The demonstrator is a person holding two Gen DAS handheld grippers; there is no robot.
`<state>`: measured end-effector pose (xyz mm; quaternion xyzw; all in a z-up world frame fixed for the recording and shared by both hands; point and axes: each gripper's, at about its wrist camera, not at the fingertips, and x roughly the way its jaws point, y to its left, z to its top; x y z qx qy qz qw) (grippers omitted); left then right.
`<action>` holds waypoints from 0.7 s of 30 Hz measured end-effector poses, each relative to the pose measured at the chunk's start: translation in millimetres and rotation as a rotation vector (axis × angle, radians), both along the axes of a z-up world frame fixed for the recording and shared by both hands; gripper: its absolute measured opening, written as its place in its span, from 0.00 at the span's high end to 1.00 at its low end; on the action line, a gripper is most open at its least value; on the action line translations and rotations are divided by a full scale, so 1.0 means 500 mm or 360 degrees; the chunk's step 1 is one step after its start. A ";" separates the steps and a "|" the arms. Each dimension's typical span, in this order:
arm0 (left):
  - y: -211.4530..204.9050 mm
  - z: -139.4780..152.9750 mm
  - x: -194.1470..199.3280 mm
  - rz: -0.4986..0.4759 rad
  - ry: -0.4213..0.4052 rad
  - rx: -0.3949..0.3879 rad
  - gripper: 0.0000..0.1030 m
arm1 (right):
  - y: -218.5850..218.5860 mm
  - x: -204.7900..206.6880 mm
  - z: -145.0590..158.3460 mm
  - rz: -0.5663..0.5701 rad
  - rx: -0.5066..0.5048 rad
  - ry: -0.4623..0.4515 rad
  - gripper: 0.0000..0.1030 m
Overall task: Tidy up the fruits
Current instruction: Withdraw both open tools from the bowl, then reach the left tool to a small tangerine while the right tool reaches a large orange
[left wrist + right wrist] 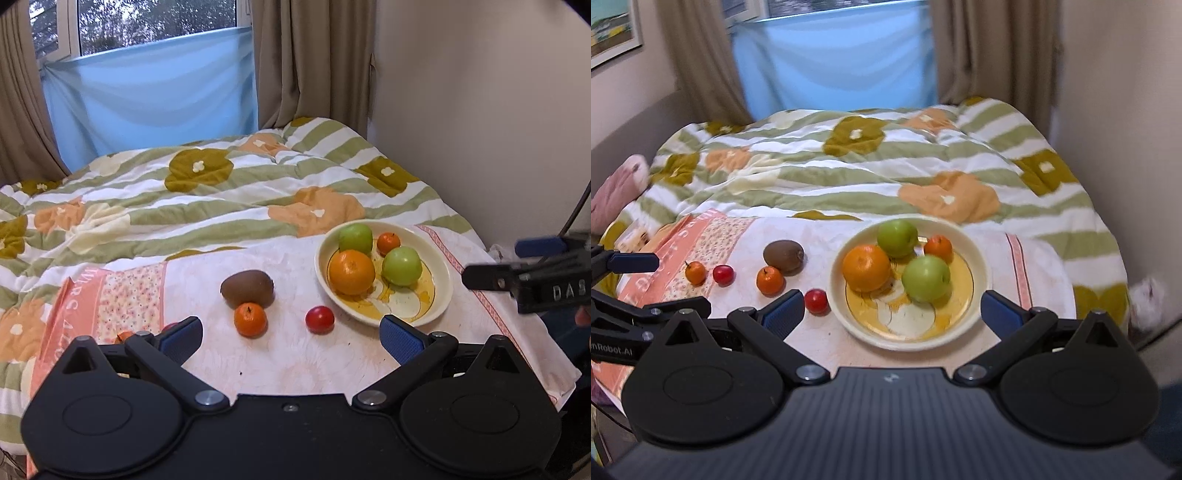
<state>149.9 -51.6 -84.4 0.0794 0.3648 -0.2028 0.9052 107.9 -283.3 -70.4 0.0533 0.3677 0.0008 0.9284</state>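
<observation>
**On the bed: four fruits in the bowl, five on the cloth**

On the pink cloth (827,347) spread over the flowered quilt (849,173), a cream bowl (979,273) with a yellow centre holds a large orange (866,267), two green apples (897,237) (926,278) and one small tangerine (938,247). The orange touches the farther apple.

Left of the bowl, loose on the cloth, lie a brown kiwi (784,256) with a tangerine (769,280) touching its near side, and a red cherry tomato (816,301) just beside the bowl's rim. Farther left sit another small tangerine (695,272) and a second red tomato (723,274), close together on the patterned strip.

The right gripper (892,314) hovers low in front of the bowl, its blue-padded fingers (785,314) spread wide and holding nothing. The left gripper (291,336) faces the kiwi group, fingers (400,338) likewise wide apart and empty; in its view the right gripper's tip shows at the right edge.
</observation>
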 end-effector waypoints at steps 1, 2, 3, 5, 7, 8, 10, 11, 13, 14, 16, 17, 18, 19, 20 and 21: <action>0.006 -0.005 0.004 -0.0003 0.0011 -0.0012 0.00 | 0.005 -0.007 -0.008 -0.0025 0.0007 0.0014 0.00; 0.013 -0.011 0.009 -0.0009 0.0030 -0.0026 0.01 | 0.012 -0.011 -0.016 -0.0053 0.0006 0.0035 0.00; 0.019 -0.017 0.014 -0.0017 0.0047 -0.0037 0.02 | 0.020 -0.013 -0.025 -0.0074 -0.0002 0.0066 0.00; 0.028 -0.027 0.023 -0.0022 0.0048 -0.0030 0.03 | 0.035 -0.021 -0.042 -0.0102 -0.0017 0.0099 0.00; 0.030 -0.039 0.031 -0.0039 0.0029 -0.0010 0.03 | 0.046 -0.028 -0.059 -0.0140 -0.0012 0.0122 0.00; 0.030 -0.045 0.036 -0.0050 0.0020 0.0003 0.03 | 0.050 -0.033 -0.066 -0.0171 0.0009 0.0127 0.00; 0.030 -0.055 0.047 -0.0067 -0.0022 0.0039 0.03 | 0.055 -0.037 -0.081 -0.0228 0.0063 0.0138 0.00; 0.031 -0.061 0.052 -0.0076 -0.0048 0.0054 0.03 | 0.058 -0.038 -0.089 -0.0249 0.0086 0.0147 0.00; 0.032 -0.076 0.071 -0.0098 -0.0074 0.0065 0.03 | 0.066 -0.040 -0.107 -0.0289 0.0108 0.0165 0.00; 0.032 -0.084 0.081 -0.0107 -0.0078 0.0060 0.03 | 0.071 -0.039 -0.113 -0.0313 0.0108 0.0168 0.00; 0.031 -0.102 0.104 -0.0122 -0.0079 0.0062 0.03 | 0.080 -0.040 -0.129 -0.0366 0.0107 0.0159 0.00; 0.029 -0.112 0.114 -0.0133 -0.0081 0.0074 0.04 | 0.082 -0.042 -0.137 -0.0391 0.0113 0.0152 0.00; 0.027 -0.121 0.125 -0.0151 -0.0088 0.0086 0.07 | 0.084 -0.043 -0.146 -0.0418 0.0124 0.0146 0.00; 0.026 -0.130 0.131 -0.0173 -0.0098 0.0092 0.08 | 0.086 -0.043 -0.153 -0.0439 0.0135 0.0144 0.00; 0.024 -0.140 0.139 -0.0203 -0.0107 0.0097 0.10 | 0.088 -0.042 -0.160 -0.0459 0.0137 0.0144 0.00; 0.023 -0.150 0.145 -0.0227 -0.0110 0.0103 0.11 | 0.091 -0.041 -0.167 -0.0480 0.0130 0.0145 0.00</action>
